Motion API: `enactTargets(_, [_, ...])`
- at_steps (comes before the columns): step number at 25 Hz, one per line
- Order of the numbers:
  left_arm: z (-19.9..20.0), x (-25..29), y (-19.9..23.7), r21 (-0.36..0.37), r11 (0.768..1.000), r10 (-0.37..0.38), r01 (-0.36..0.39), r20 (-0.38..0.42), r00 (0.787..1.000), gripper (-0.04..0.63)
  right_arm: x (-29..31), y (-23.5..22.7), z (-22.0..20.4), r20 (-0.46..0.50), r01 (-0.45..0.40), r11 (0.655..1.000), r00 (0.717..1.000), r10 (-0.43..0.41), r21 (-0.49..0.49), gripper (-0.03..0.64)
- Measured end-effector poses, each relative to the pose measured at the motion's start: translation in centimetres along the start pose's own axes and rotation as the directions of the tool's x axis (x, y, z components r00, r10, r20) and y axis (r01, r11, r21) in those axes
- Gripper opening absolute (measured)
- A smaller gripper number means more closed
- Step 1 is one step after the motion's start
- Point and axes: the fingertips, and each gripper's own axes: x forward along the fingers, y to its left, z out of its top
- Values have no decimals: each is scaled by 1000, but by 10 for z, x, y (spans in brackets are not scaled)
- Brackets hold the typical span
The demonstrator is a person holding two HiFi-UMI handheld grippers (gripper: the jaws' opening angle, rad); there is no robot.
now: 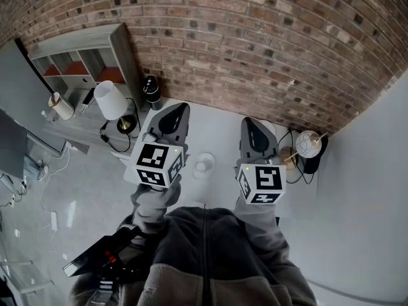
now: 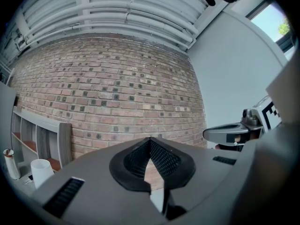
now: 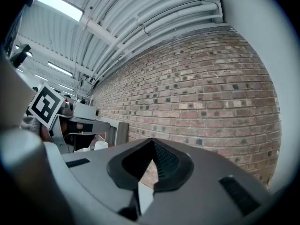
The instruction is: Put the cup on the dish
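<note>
Head view: left gripper (image 1: 173, 116) and right gripper (image 1: 255, 132), grey plastic shells, cubes bearing black-white square markers. Small pale round cup (image 1: 204, 165) upright on smooth white table (image 1: 213, 126), between grippers, untouched. Rough red brick wall (image 1: 255, 43) behind.
Left gripper view: black ribbed pads (image 2: 161, 161) pressed together, nothing between.
Right gripper view: jaws likewise closed, empty.

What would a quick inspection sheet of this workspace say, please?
Surface: white table.
Job's things: cup stands on the table between the grippers; dish not clearly seen.
Clutter: lamp, black speaker, round ornament.
Grippers: left gripper and right gripper both shut, empty, pointing at the wall.
Cables: black cable beside the lamp.
Surroundings: brick wall, grey shelf unit.
</note>
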Motion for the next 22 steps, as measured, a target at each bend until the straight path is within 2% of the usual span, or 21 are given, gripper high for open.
enactTargets(22, [-5, -7, -13, -1, 1000, -16, 16, -9, 1000, 5, -18, 7, 3, 13, -1, 1000, 1000, 2, -29, 0])
